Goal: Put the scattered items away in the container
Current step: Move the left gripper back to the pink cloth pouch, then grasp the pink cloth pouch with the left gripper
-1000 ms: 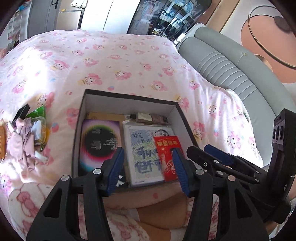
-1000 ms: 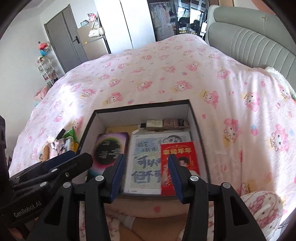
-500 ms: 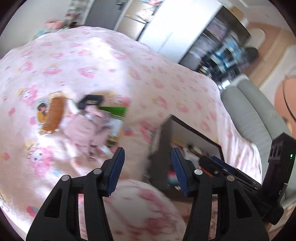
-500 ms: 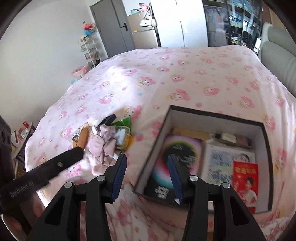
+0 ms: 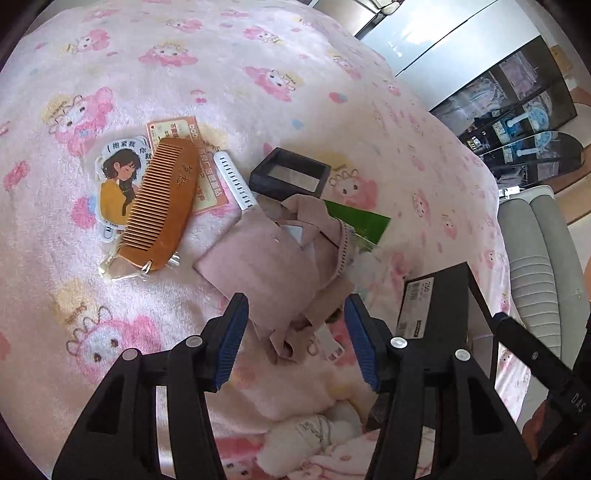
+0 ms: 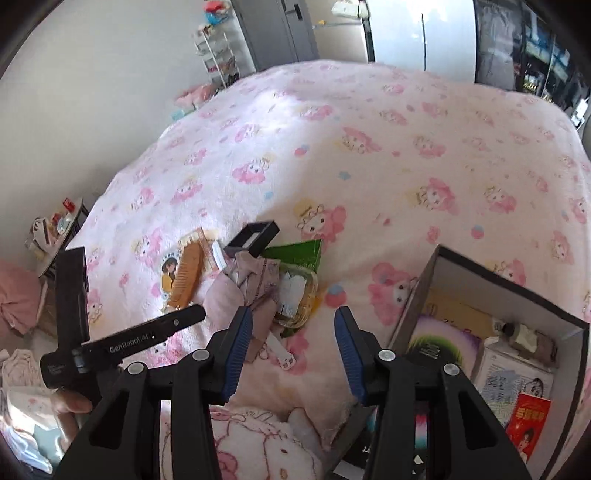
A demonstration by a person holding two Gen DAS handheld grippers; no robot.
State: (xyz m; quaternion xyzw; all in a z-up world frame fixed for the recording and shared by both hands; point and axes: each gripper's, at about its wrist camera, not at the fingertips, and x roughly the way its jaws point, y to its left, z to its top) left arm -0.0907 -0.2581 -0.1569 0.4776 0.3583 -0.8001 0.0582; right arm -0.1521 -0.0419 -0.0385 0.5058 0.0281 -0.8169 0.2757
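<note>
A pile of loose items lies on the pink bedspread: a wooden comb (image 5: 159, 206) on a girl sticker (image 5: 114, 184), a white comb guard (image 5: 236, 181), a small black case (image 5: 290, 176), a green packet (image 5: 356, 220) and a pink cloth (image 5: 273, 266). My left gripper (image 5: 295, 336) is open and empty, its tips straddling the cloth's near end. The black box (image 6: 491, 332) stands to the right and holds books and a red envelope (image 6: 528, 424). My right gripper (image 6: 293, 347) is open and empty, between pile and box.
A clear plastic tub (image 6: 297, 291) lies under the cloth by the green packet. A grey headboard (image 5: 543, 266) is at the right. A wardrobe (image 6: 443, 33), a grey door and a shelf rack stand beyond the bed. Clothes lie on the floor at the left.
Both grippers have swung left from above the box to the pile. The left gripper now hangs low over the pink cloth. Both stay open.
</note>
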